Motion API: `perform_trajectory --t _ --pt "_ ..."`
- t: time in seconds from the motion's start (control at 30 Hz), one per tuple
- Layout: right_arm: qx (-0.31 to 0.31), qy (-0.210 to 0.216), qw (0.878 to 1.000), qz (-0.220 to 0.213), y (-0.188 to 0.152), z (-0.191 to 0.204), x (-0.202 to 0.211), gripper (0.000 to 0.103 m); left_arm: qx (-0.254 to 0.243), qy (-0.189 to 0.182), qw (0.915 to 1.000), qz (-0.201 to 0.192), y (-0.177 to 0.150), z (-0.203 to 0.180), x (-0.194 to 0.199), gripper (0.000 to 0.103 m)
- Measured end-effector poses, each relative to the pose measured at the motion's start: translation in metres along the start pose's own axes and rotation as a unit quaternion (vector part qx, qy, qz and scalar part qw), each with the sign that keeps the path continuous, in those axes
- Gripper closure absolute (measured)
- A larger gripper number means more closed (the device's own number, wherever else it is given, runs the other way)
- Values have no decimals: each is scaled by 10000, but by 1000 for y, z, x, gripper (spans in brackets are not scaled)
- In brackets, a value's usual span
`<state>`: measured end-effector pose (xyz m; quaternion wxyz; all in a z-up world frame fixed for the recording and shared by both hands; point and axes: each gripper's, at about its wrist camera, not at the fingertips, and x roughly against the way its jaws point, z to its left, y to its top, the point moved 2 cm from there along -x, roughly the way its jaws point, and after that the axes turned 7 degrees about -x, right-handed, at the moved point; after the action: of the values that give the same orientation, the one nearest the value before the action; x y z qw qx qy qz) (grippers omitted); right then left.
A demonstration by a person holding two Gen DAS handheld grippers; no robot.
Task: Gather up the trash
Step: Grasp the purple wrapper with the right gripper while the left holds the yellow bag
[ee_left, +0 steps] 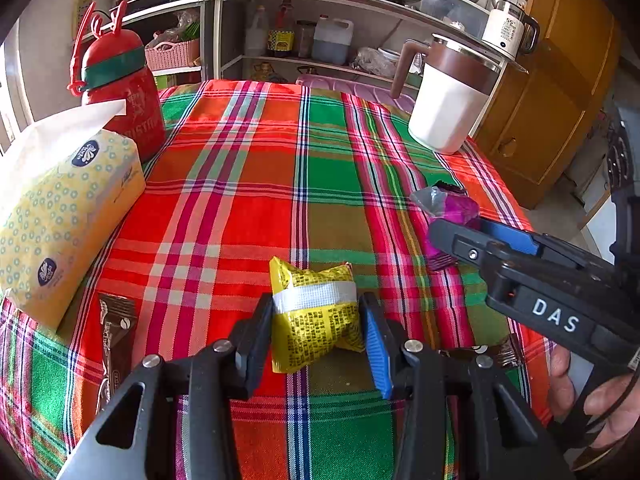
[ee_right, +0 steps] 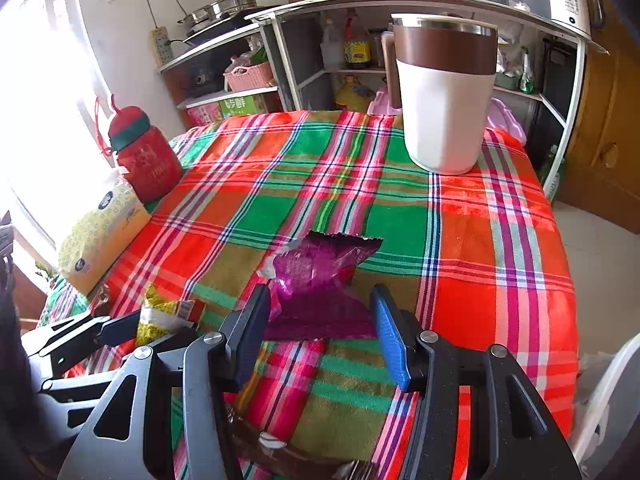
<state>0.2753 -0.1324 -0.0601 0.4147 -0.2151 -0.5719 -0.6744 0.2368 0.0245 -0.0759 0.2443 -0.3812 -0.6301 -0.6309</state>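
A yellow snack packet (ee_left: 316, 312) with a white tape band sits pinched between the pads of my left gripper (ee_left: 316, 300), low over the plaid tablecloth (ee_left: 240, 200). From the right wrist view the left gripper (ee_right: 116, 328) and the yellow packet (ee_right: 156, 316) show at the lower left. A crumpled purple wrapper (ee_right: 320, 272) lies on the cloth between the fingers of my right gripper (ee_right: 320, 294), which stands open around it. In the left wrist view the right gripper (ee_left: 460, 228) reaches the purple wrapper (ee_left: 452, 204) from the right, with a hand (ee_left: 600, 400) on its handle.
A brown sachet (ee_left: 116, 332) lies at the near left and another brown wrapper (ee_left: 508, 354) at the near right. A tissue pack (ee_left: 68, 216) and red bottle (ee_left: 124, 96) stand on the left, a white and brown mug (ee_left: 452, 100) at the far right. Kitchen shelves (ee_left: 320, 40) stand behind.
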Motion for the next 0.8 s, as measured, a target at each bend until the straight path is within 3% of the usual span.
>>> perform_trajectory --t 0.33,0.8 --pt "-55 -56 10000 -6 -2 -2 -4 53 -21 30 10000 -21 -2 -1 1 58" --pt "-201 -37 9995 -245 -10 -4 21 62 -139 60 9997 -174 -6 -13 21 59"
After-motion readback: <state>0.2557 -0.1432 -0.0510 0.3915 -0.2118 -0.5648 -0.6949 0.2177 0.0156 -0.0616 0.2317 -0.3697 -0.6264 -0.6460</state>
